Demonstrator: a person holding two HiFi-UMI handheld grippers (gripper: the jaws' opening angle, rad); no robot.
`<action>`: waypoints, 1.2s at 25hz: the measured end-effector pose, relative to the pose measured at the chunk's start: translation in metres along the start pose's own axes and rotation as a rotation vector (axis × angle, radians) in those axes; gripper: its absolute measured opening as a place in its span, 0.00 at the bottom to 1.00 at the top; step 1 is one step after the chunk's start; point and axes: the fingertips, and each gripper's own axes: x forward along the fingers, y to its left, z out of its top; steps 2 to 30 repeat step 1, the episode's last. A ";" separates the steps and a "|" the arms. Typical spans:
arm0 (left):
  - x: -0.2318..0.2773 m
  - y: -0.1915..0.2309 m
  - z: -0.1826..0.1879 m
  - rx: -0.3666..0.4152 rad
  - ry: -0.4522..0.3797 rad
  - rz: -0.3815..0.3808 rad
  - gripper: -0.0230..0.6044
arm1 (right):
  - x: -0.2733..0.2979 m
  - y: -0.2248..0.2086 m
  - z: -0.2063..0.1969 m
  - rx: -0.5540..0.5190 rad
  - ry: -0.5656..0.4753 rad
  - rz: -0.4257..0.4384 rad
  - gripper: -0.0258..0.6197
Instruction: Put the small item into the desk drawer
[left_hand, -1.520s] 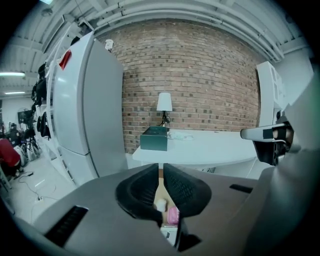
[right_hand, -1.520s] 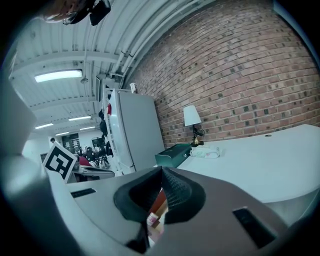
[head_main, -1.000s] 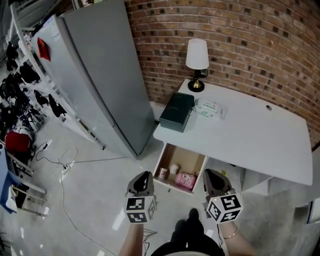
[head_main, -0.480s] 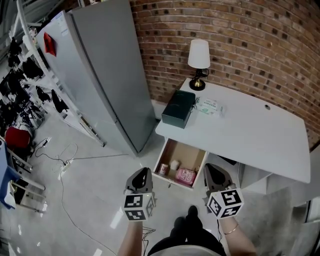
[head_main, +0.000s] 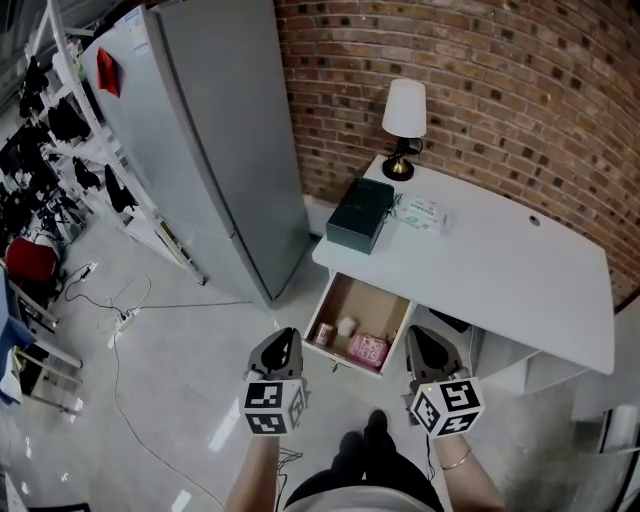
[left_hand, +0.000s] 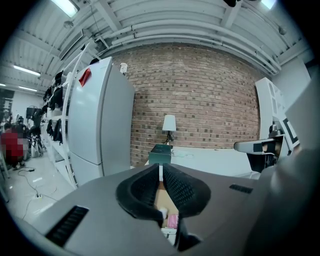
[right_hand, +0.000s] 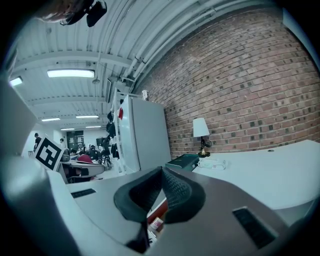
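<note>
The white desk (head_main: 520, 270) has its drawer (head_main: 330, 303) pulled out towards me. Inside lie a small jar (head_main: 323, 335), a white cup (head_main: 347, 327) and a pink packet (head_main: 368, 351). My left gripper (head_main: 280, 350) hangs in front of the drawer's left corner, shut and empty. My right gripper (head_main: 428, 352) is level with it at the drawer's right side, also shut with nothing in it. In the left gripper view the left gripper (left_hand: 160, 172) has its tips meeting, with the drawer's pink packet (left_hand: 172, 220) below them. In the right gripper view the right gripper (right_hand: 161, 172) points toward the desk (right_hand: 270, 165).
On the desk stand a dark green box (head_main: 360, 215), a white-shaded lamp (head_main: 404, 115) and a pack of wipes (head_main: 420, 214). A tall grey fridge (head_main: 220, 140) stands left of the desk against the brick wall (head_main: 480, 90). Cables (head_main: 110, 320) trail on the floor at left.
The view has shifted slightly, so desk and fridge sit a little further right and up. Both grippers stay shut, side by side before the drawer.
</note>
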 end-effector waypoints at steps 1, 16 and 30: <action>0.000 0.001 -0.001 -0.001 0.001 -0.001 0.10 | 0.000 0.001 -0.001 0.001 0.000 -0.001 0.05; 0.000 0.001 -0.001 -0.001 0.001 -0.001 0.10 | 0.000 0.001 -0.001 0.001 0.000 -0.001 0.05; 0.000 0.001 -0.001 -0.001 0.001 -0.001 0.10 | 0.000 0.001 -0.001 0.001 0.000 -0.001 0.05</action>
